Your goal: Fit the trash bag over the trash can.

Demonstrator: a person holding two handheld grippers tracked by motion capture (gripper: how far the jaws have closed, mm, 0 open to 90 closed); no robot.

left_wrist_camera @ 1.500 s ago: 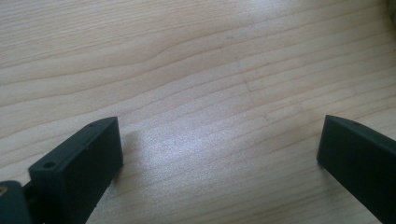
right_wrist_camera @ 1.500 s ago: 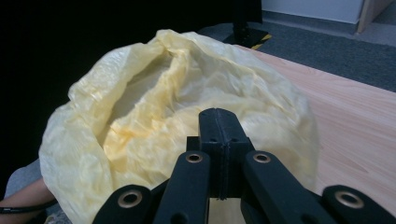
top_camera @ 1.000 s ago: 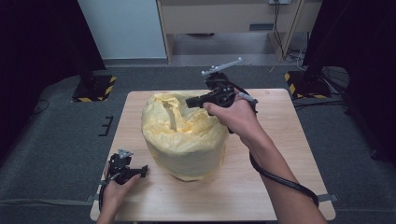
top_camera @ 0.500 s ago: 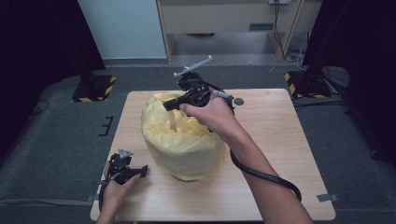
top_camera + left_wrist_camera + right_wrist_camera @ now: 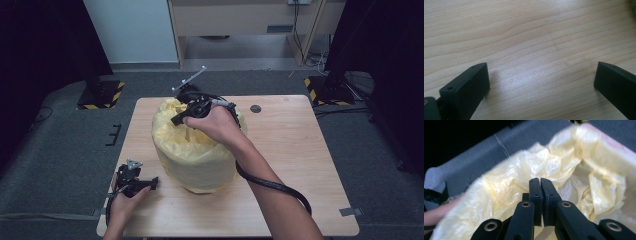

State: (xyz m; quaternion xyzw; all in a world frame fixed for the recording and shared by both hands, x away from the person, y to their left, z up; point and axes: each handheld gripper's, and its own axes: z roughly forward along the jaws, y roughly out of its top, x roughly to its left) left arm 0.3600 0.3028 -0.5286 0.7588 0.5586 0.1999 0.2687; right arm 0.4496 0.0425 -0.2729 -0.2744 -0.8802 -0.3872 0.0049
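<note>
High view: a wooden bench (image 5: 300, 150) with a round bin lined with a yellow plastic bag (image 5: 195, 150) standing near its middle, a little toward the left. Right gripper (image 5: 176, 120) held over the open top of the bag, at the far rim, pointing left and slightly down; right hand (image 5: 212, 122) above the bag mouth, black cable trailing along the forearm. Left gripper (image 5: 152, 184) resting low at the near left part of the bench, just beside the base of the bin but apart from it, held by the left hand (image 5: 122, 202).

Left gripper view: both black jaws standing wide apart over bare light wood, nothing between them.

Right gripper view: the two jaws pressed together, hardly any gap, no plastic visibly caught between the pads. Right gripper (image 5: 540, 180) aimed at the crumpled yellow liner (image 5: 506, 177) folded over the rim, with the inside of the bag to the right and dark grey floor (image 5: 499, 137) beyond.
</note>
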